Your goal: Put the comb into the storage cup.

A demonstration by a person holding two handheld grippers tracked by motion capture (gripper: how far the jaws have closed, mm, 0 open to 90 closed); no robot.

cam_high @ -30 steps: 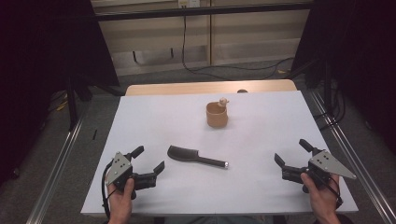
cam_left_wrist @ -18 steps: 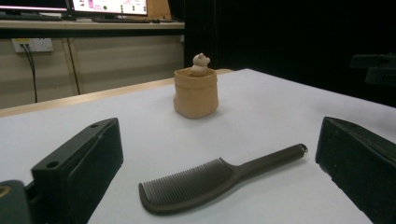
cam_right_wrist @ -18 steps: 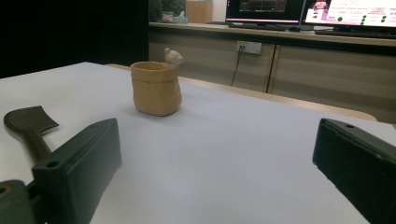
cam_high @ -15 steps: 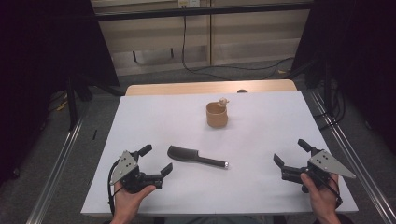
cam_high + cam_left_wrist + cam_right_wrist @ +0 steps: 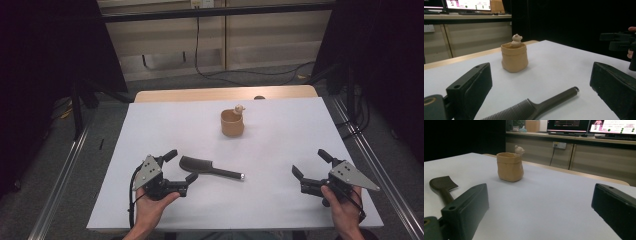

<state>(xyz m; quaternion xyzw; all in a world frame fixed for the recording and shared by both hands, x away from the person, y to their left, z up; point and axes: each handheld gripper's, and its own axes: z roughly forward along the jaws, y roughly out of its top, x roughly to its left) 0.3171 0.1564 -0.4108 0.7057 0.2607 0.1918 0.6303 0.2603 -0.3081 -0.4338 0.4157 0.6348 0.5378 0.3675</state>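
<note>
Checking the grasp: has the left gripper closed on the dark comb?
No, the left gripper stands open around the dark plastic comb.

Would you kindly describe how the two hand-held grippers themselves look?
Each is black with two blocky jaws. The left hand-held gripper and the right hand-held gripper each carry a grey three-cornered plate dotted with small holes. A black cable trails from the left one. No sleeves are visible.

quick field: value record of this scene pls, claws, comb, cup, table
left claw: open, jaws either side of the comb's toothed end, not closed on it
right claw: open, holding nothing, at the table's right near edge
comb: dark, lying flat, handle pointing right
cup: tan, upright, small bear figure on its rim, beyond the comb
table: white top
</note>
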